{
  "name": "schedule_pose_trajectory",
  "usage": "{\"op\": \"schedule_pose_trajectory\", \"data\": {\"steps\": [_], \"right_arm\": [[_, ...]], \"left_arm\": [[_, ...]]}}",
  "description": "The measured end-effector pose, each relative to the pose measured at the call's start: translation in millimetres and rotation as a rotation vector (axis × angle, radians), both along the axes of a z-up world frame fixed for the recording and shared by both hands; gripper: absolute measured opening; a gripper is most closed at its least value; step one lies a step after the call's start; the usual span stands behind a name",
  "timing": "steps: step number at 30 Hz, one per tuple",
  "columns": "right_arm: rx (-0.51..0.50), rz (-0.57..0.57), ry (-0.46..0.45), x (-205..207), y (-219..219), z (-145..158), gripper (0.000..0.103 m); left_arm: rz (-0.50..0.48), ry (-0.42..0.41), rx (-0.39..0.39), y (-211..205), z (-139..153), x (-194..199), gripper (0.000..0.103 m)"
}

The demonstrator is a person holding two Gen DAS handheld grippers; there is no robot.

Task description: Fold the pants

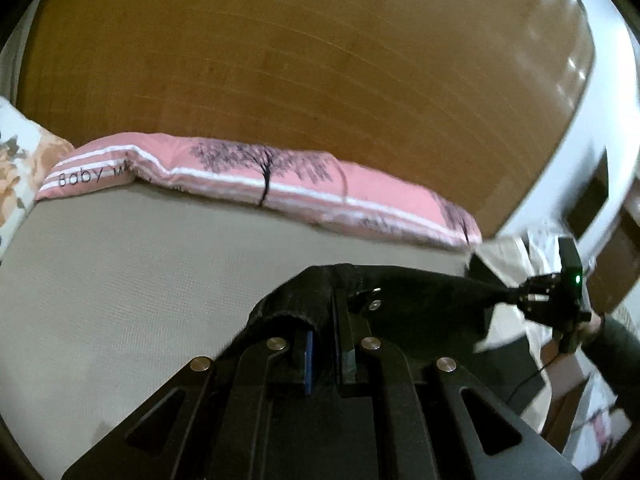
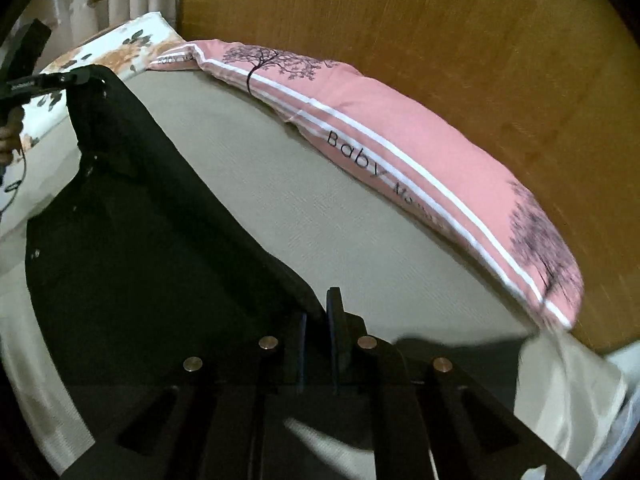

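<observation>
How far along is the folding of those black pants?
Early. Done: both grippers have hold of the black pants, left gripper and right gripper each shut on an edge. In hand: the cloth hangs stretched above the bed. Left: every fold; none shows yet.

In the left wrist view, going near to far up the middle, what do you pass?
Left claw shut on the black pants → beige bed sheet → pink pillow → wooden headboard.
</observation>
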State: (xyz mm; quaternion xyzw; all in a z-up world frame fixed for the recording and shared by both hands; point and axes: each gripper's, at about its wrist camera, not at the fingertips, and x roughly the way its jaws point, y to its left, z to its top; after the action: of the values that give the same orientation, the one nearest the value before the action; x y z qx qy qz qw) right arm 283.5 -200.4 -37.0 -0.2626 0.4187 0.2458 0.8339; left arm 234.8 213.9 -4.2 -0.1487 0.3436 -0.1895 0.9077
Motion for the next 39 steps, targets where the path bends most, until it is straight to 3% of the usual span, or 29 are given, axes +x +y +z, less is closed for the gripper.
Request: {"op": "schedule_pose_trajectory", "data": {"steps": [4, 9, 13, 15, 19, 23, 25, 27, 33, 39], "right_arm": [[0.018, -0.063, 0.008, -54.0, -13.0, -18.6, 0.006], [0.039, -0.116, 0.103, -95.1, -28.4, -63.5, 0.005], [0.010, -0.142, 0.171, -110.7, -28.3, -98.9, 0.006], [0.013, -0.170, 0.174, -113.5, -27.7, -106.9, 0.006], [0.041, -0.226, 0.185, -115.0, -27.2, -109.2, 0.014], [0.085, -0.264, 0.152, -129.1, -27.4, -93.4, 0.030], [0.118, -0.277, 0.142, -139.2, -32.6, -85.0, 0.043], [0.173, -0.299, 0.132, -150.2, -41.7, -75.0, 0.046], [0.383, -0.404, 0.220, -164.5, -70.9, -70.9, 0.047], [0.531, -0.506, 0.300, -164.3, -92.2, -88.2, 0.047]], "left_arm": [[-0.059, 0.037, 0.032, -7.2, -13.7, -49.6, 0.008], [-0.111, 0.148, 0.104, -20.3, -62.0, -99.6, 0.009], [-0.119, 0.247, 0.178, -29.0, -101.0, -117.8, 0.011], [-0.103, 0.258, 0.196, -31.4, -107.7, -123.0, 0.013], [-0.066, 0.282, 0.215, -34.1, -103.0, -124.7, 0.022], [-0.005, 0.326, 0.232, -30.2, -99.0, -134.3, 0.045], [0.023, 0.334, 0.198, -22.1, -96.3, -140.5, 0.047], [0.069, 0.351, 0.114, -12.1, -94.0, -150.4, 0.047], [0.115, 0.399, -0.217, -9.0, -99.1, -168.7, 0.047], [0.209, 0.412, -0.377, -12.5, -115.5, -155.4, 0.047]]}}
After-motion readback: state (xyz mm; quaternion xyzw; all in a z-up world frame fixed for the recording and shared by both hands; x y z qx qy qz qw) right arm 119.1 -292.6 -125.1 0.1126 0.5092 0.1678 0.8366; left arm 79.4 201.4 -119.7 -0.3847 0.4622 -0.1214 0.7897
